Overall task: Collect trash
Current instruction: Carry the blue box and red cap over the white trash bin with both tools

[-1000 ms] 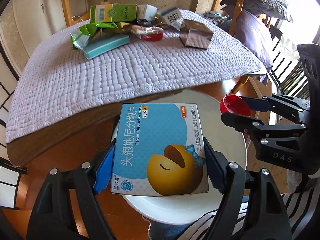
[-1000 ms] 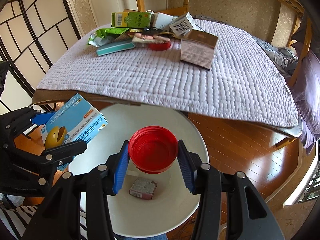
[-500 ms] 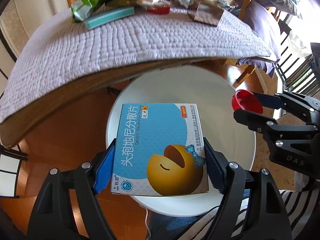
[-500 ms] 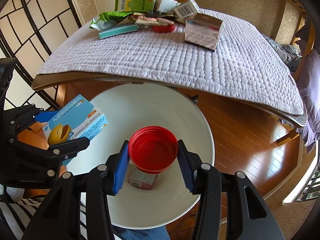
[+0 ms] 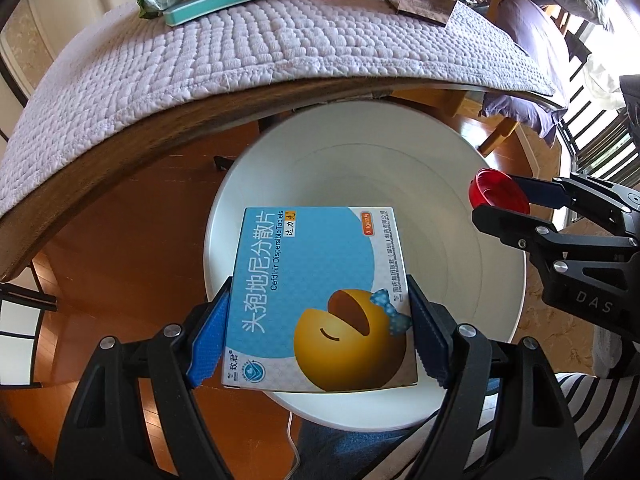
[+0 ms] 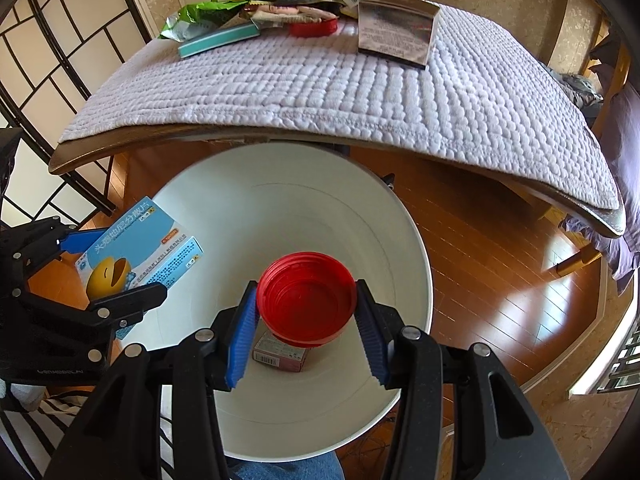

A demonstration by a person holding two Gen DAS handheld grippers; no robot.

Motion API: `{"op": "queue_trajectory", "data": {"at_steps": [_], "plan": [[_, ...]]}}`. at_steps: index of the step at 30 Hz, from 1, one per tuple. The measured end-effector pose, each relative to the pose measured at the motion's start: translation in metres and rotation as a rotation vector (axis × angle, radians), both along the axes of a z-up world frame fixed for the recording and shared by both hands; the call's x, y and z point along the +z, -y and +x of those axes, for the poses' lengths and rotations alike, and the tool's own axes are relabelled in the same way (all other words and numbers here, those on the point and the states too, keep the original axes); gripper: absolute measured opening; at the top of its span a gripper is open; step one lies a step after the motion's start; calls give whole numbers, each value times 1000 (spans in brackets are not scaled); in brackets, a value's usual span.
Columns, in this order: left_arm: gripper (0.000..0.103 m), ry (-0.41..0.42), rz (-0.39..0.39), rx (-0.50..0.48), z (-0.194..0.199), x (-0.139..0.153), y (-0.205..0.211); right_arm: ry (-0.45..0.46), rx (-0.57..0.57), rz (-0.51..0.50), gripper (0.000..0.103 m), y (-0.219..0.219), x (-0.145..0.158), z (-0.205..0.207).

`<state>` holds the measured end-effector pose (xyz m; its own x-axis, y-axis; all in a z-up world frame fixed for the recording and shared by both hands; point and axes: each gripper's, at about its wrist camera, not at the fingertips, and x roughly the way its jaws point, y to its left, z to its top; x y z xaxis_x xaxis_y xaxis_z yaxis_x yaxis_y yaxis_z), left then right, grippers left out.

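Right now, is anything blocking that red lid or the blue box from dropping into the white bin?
Nothing visible. The red lid in the right tongs and the blue box in the left tongs both hang over the open white bin.

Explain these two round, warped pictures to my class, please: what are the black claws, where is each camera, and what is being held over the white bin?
No robot here: a person holds a two-finger clamp in each hand, with a wide-angle camera on each looking along its fingers.

The left wrist view shows the left gripper shut on a blue medicine box. The right wrist view shows the right gripper shut on a red lid. Both hang over the white bin, which stands on the wooden floor and already holds a small pink box.

Behind is a table under a quilted cloth, with more trash at its far end: a green packet, a teal box and a shiny brown box.
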<state>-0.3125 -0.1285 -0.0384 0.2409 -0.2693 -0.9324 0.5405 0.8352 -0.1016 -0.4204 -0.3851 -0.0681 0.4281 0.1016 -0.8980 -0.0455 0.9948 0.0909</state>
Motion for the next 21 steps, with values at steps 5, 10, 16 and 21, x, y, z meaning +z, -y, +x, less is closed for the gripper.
{"op": "queue_trajectory", "data": {"at_steps": [5,10,16,21], "plan": [[80,5,14,1,2,-5,4,-6,-9,2,47,1,-4,1],[80,12,13,11,7,-1,-2,2,-34,5,47,12,-2,1],[80,1,6,11,8,-2,-3,0,-39,5,47,15,-1,0],[80,-1,7,1,6,-5,6,-6,-25,11,47,7,-4,0]]}}
